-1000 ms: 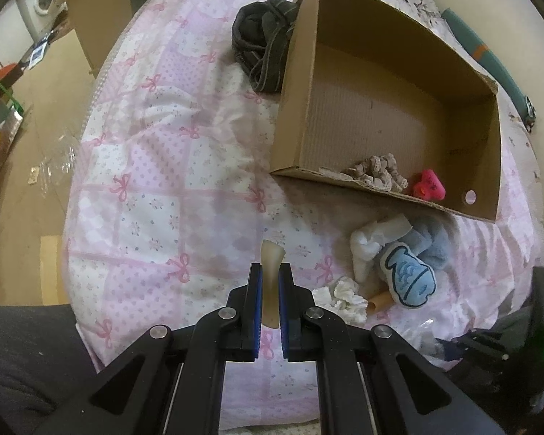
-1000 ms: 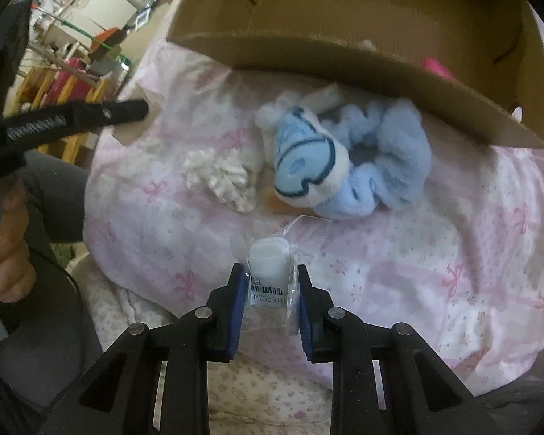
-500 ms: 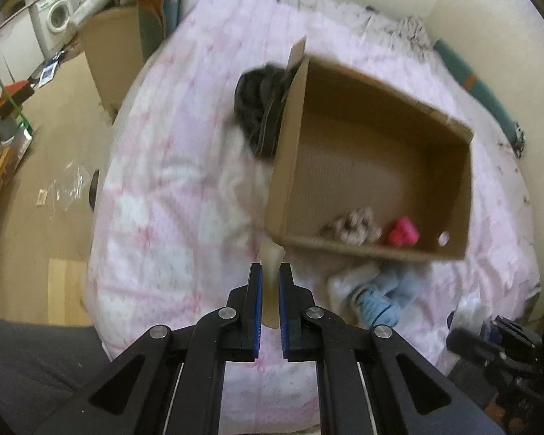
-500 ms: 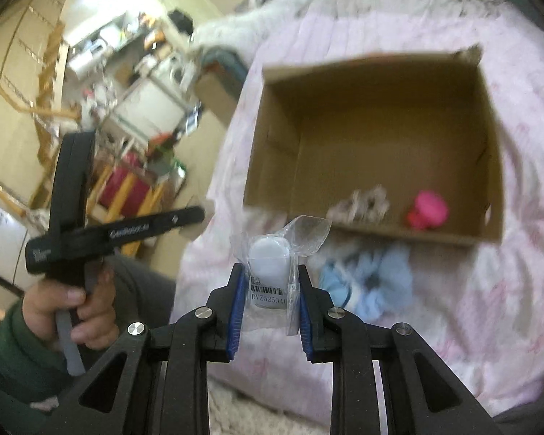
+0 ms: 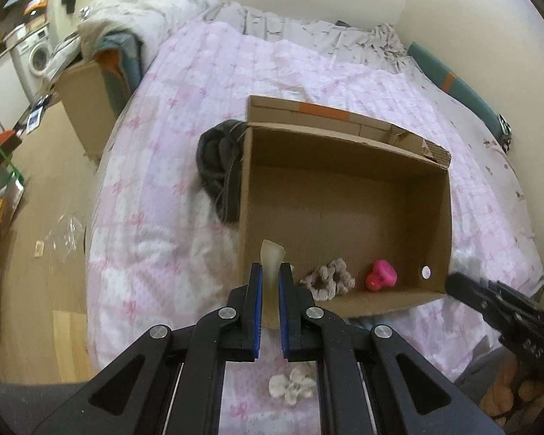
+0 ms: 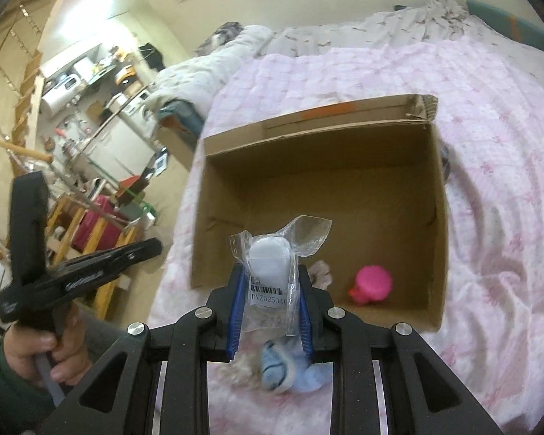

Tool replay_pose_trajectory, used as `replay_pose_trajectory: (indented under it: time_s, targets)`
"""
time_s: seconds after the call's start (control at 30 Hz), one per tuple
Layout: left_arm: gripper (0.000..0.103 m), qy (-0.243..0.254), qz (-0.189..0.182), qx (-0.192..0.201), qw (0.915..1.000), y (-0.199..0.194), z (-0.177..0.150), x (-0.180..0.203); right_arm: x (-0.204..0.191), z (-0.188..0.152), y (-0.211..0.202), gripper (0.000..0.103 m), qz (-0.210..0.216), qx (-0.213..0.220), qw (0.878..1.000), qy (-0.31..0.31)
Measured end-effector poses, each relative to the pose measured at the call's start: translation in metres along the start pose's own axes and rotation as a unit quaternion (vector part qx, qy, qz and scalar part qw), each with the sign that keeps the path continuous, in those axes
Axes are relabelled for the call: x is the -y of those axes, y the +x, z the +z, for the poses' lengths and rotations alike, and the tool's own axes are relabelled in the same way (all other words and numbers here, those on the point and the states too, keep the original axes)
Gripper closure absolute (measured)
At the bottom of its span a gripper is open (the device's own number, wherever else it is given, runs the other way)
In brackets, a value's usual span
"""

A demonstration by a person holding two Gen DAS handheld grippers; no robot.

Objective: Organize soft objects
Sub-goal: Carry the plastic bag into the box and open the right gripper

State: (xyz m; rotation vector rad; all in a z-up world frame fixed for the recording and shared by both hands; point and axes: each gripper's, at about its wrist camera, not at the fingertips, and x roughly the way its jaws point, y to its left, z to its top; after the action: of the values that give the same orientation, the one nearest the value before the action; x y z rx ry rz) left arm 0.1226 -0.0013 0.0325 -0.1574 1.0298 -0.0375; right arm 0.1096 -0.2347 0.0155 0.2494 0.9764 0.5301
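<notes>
An open cardboard box (image 5: pixel 344 195) (image 6: pixel 319 188) sits on the pink bed. Inside lie a beige scrunchie (image 5: pixel 328 279) and a pink soft toy (image 5: pixel 380 275) (image 6: pixel 371 284). My left gripper (image 5: pixel 270 282) is shut on a pale beige soft piece (image 5: pixel 271 264), held above the box's near left corner. My right gripper (image 6: pixel 270 282) is shut on a clear bag holding a white soft object (image 6: pixel 270 264), above the box's near wall. A white fluffy piece (image 5: pixel 292 386) and a blue plush (image 6: pixel 277 368) lie on the quilt in front of the box.
A dark bundle of clothing (image 5: pixel 219 170) rests against the box's left side. The pink quilt (image 5: pixel 170 188) drops off to a wooden floor at the left. A hand (image 6: pixel 50 351) holds the other gripper's handle. Shelves and a washing machine (image 5: pixel 36 58) stand far left.
Both grippers have risen and pulled back from the quilt, each keeping its object, and now look down into the box from higher up.
</notes>
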Motion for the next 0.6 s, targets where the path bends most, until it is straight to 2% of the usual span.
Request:
replay_pose_trajectory:
  time_s: [0.07, 0.13, 0.33, 0.43, 0.6]
  targets:
    - [0.096, 0.005, -0.001, -0.001, 1.0, 0.009, 0.004, 0.003, 0.008, 0.003, 0.011, 0.075, -0.01, -0.005, 1.0, 0.008]
    - [0.096, 0.01, -0.002, -0.002, 0.9999, 0.019, 0.007, 0.006, 0.02, 0.004, 0.023, 0.075, -0.041, -0.019, 0.999, 0.021]
    - [0.096, 0.039, -0.008, -0.004, 0.9992, 0.05, 0.008, 0.014, 0.054, 0.001, 0.044, 0.075, -0.041, -0.037, 0.995, 0.081]
    - [0.096, 0.036, -0.027, -0.012, 0.9989, 0.064, 0.004, 0.013, 0.052, 0.001, 0.046, 0.075, -0.038, -0.04, 0.996, 0.073]
    - [0.095, 0.034, -0.036, -0.021, 0.9985, 0.079, -0.002, 0.015, 0.046, -0.005, 0.053, 0.075, -0.038, -0.05, 0.996, 0.064]
